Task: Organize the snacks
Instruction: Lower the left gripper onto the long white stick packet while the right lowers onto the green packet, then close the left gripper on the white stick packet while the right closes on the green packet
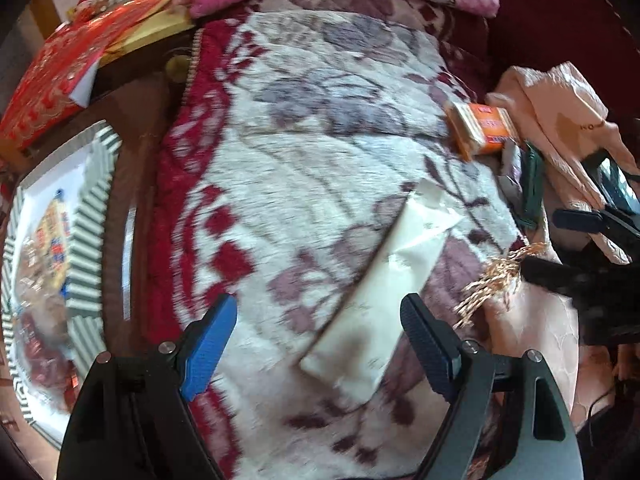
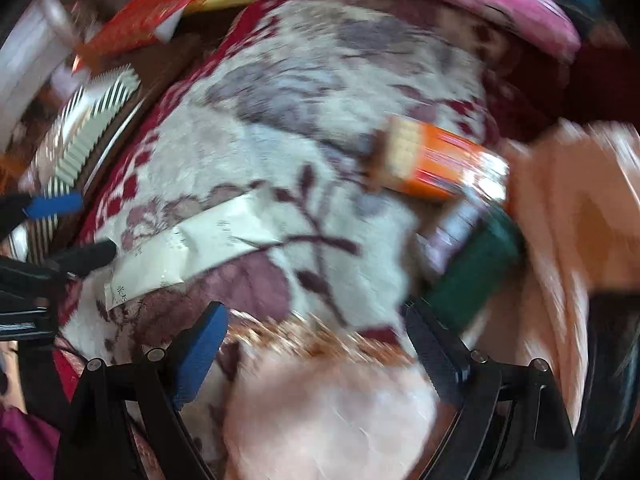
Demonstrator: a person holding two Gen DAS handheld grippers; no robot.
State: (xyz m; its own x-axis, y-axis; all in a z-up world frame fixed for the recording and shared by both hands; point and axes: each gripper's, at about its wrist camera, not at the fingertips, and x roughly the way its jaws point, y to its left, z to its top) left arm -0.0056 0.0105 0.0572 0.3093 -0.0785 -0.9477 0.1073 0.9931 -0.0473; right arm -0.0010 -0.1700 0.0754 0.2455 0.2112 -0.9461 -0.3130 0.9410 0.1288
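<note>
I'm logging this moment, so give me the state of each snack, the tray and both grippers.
left gripper: open, empty
right gripper: open, empty
white packet: flat on blanket
orange packet: sealed, lying on blanket
striped tray: holds snacks

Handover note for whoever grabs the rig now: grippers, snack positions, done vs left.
Left gripper: open, empty, over the long white snack packet lying on the floral plush blanket.
Right gripper: open, empty.
Orange cracker pack and dark green packet lie at the blanket's right edge.
Green-striped tray at left already holds some snacks.
Left: white, orange and green packets, none grasped yet.
</note>
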